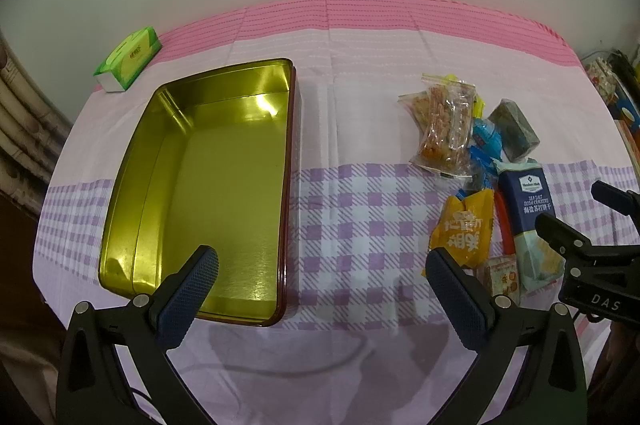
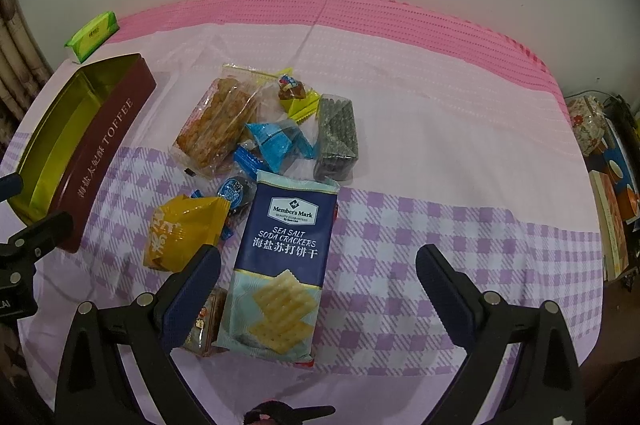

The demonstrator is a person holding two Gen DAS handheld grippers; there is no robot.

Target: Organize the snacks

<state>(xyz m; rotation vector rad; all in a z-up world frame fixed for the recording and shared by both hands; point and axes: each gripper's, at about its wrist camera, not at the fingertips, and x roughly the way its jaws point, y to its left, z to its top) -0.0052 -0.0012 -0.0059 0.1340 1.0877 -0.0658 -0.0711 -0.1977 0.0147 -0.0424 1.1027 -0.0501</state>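
Observation:
An open, empty gold-lined toffee tin (image 1: 224,185) lies on the left of the table; its maroon side (image 2: 104,149) shows in the right wrist view. A pile of snacks lies to its right: a blue soda cracker pack (image 2: 280,265), a yellow packet (image 2: 180,233), a clear bag of fried snacks (image 2: 220,125), blue candy wrappers (image 2: 276,141) and a dark wrapped block (image 2: 336,137). My left gripper (image 1: 322,269) is open, its left finger over the tin's near right corner. My right gripper (image 2: 318,267) is open above the cracker pack, nothing held.
A green tissue pack (image 1: 130,59) sits at the table's far left by the wall. Books and boxes (image 2: 612,201) stand off the right edge. Bare pink and purple checked cloth (image 2: 460,145) stretches right of the pile and between tin and snacks.

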